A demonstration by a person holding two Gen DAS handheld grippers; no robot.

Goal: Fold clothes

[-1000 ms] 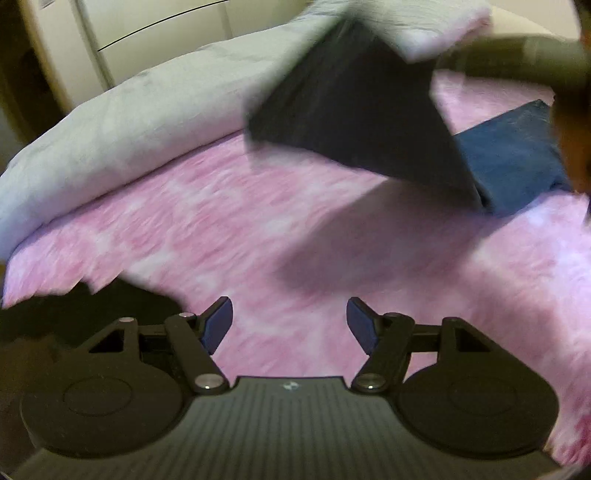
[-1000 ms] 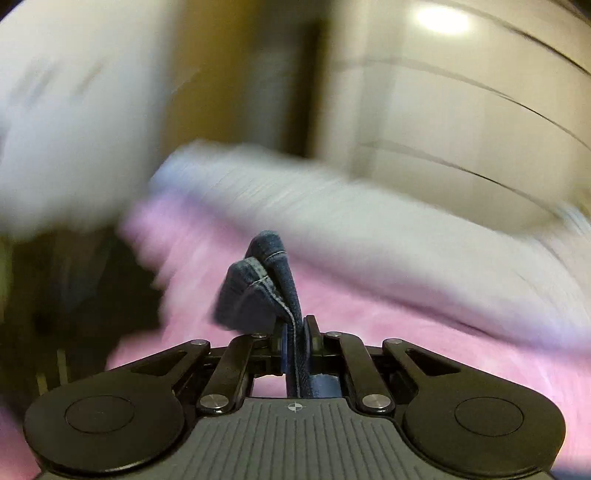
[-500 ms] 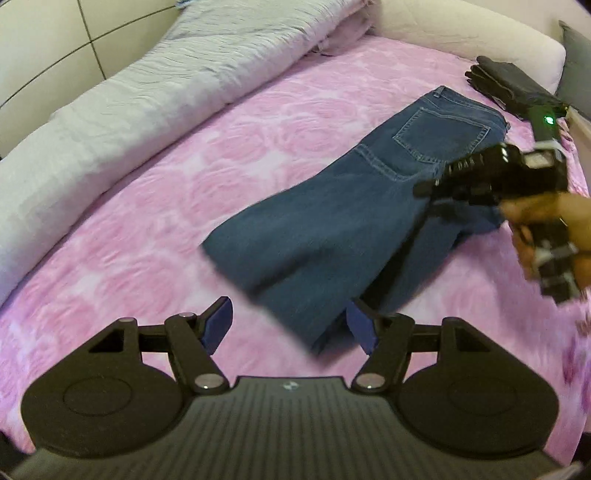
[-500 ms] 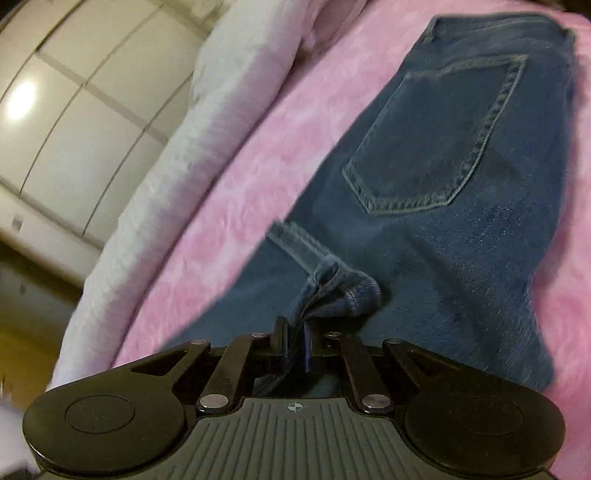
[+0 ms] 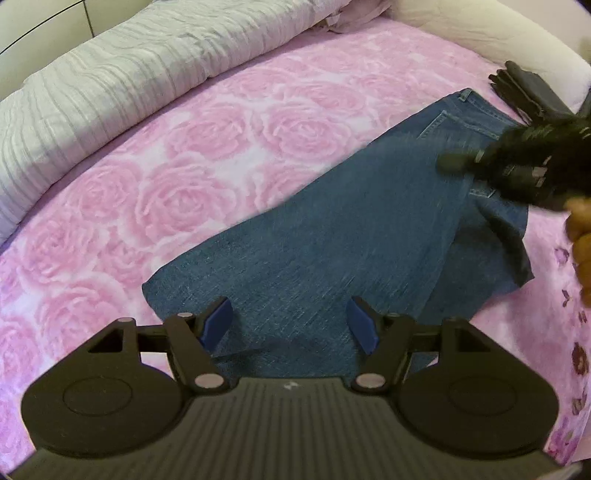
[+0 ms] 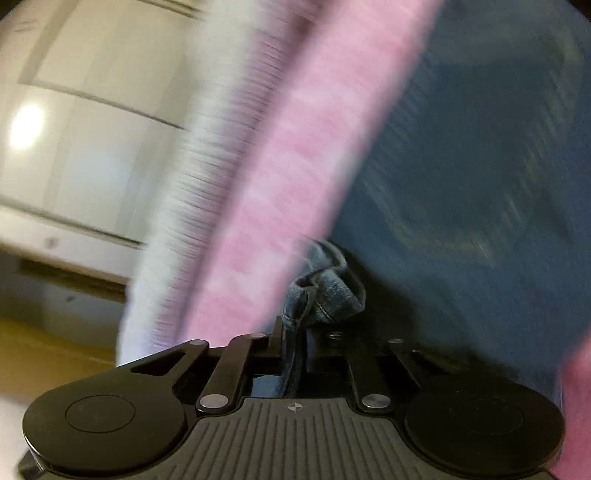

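Blue jeans lie folded lengthwise on the pink rose bedspread, waist at the far right. My left gripper hovers over the near leg end. Its jaws are opening, and the denim lies below them with neither blue pad pressing on it. In the left wrist view my right gripper is a blurred dark shape over the seat of the jeans, held by a hand. In its own view the right gripper is shut on a bunched hem of the jeans.
A rolled grey-white duvet runs along the bed's far left side. A dark folded garment lies beyond the waistband, by a white padded edge. Pale cabinet doors stand past the bed.
The jeans have come down from the air and now lie on the bed. My left gripper has moved in over the leg end. The right gripper's view has rolled and is blurred, with the hem still pinched.
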